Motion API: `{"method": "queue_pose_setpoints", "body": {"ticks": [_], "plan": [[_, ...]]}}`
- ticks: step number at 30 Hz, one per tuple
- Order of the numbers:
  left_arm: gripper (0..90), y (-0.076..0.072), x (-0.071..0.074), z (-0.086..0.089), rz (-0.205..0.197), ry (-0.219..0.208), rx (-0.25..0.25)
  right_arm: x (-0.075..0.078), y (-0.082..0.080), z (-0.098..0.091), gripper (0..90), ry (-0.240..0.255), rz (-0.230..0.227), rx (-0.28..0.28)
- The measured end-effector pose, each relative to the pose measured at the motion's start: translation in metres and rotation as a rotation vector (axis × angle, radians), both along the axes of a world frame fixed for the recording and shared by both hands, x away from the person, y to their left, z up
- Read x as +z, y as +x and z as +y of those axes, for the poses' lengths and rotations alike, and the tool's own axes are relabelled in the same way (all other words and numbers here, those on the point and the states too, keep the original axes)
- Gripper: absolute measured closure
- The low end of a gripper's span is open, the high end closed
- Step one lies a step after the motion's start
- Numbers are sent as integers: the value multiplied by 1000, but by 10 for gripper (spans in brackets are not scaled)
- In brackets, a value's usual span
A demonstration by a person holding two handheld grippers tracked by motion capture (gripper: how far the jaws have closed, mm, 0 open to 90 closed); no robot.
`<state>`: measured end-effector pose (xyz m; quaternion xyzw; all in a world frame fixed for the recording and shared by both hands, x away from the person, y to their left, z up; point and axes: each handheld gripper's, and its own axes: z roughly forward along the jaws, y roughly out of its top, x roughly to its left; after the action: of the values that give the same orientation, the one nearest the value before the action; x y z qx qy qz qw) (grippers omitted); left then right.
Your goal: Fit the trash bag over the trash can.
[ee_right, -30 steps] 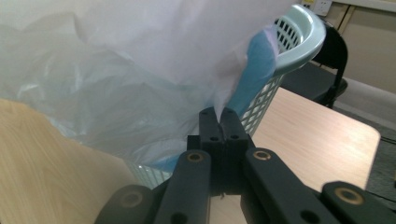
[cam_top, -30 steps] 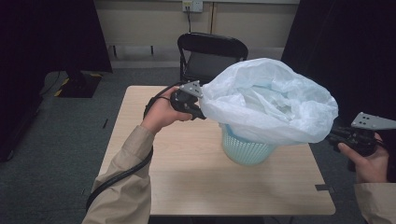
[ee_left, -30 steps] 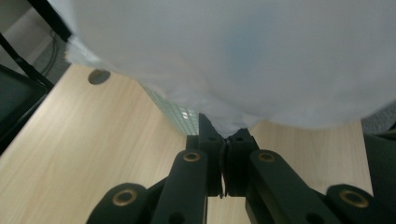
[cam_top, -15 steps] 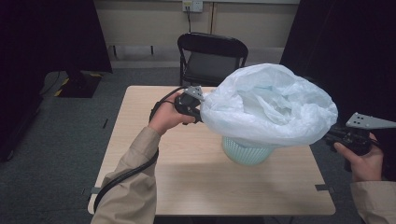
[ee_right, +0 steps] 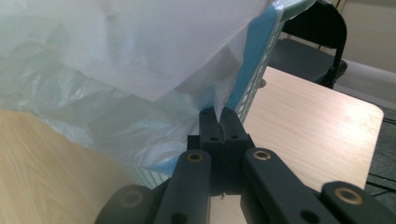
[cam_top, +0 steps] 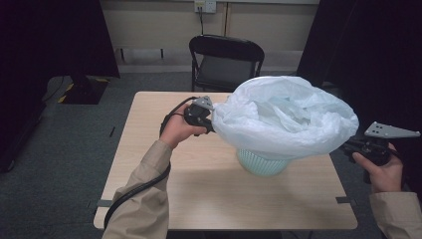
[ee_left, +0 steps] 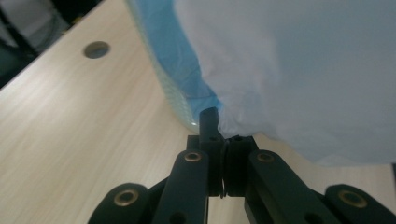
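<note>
high: bag (cam_top: 283, 119) over basket (cam_top: 261, 162) | left gripper (ee_left: 219, 122) view: pinched hem

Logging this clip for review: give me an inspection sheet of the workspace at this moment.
Surface: light wooden table, bare around the basket.
Job's things: white plastic bag stretched wide open over a pale blue-green mesh basket standing on the table.
Clutter: nothing seen.
Grippers: left gripper shut on the bag's left edge; right gripper shut on its right edge; both pinch film in the gripper views.
Cables: black cable trails along the left sleeve.
Surroundings: black folding chair behind the table, dark curtains at both sides, wall socket, grey carpet.
</note>
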<state>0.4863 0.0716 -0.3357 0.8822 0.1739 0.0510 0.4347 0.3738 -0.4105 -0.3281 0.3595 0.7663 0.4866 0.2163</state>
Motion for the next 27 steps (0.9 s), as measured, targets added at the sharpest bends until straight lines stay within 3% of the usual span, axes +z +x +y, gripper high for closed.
{"method": "queue_pose_setpoints", "body": {"ticks": [7,10,13,16,18,20,24,27], "plan": [[885,3,-13,-5,4,-104,33,-6,4,1,900,22,-9,-23],[887,1,-21,-10,17,-87,8,-11,5,3,900,13,2,-7],[889,5,-25,-11,36,-100,27,-14,7,3,900,18,10,-13],[878,3,-22,-11,11,-99,24,-15,7,2,874,37,-1,-4],[841,-1,-18,-9,-4,-90,16,-14,4,1,794,45,-17,-11],[732,-4,-16,-6,-35,-96,24,-11,-1,-2,703,58,-29,-22],[414,-13,-12,5,-109,-101,57,-4,-13,-7,460,73,-75,-43],[338,-23,-12,13,-132,-90,48,3,-23,-9,307,76,-105,-44]]}}
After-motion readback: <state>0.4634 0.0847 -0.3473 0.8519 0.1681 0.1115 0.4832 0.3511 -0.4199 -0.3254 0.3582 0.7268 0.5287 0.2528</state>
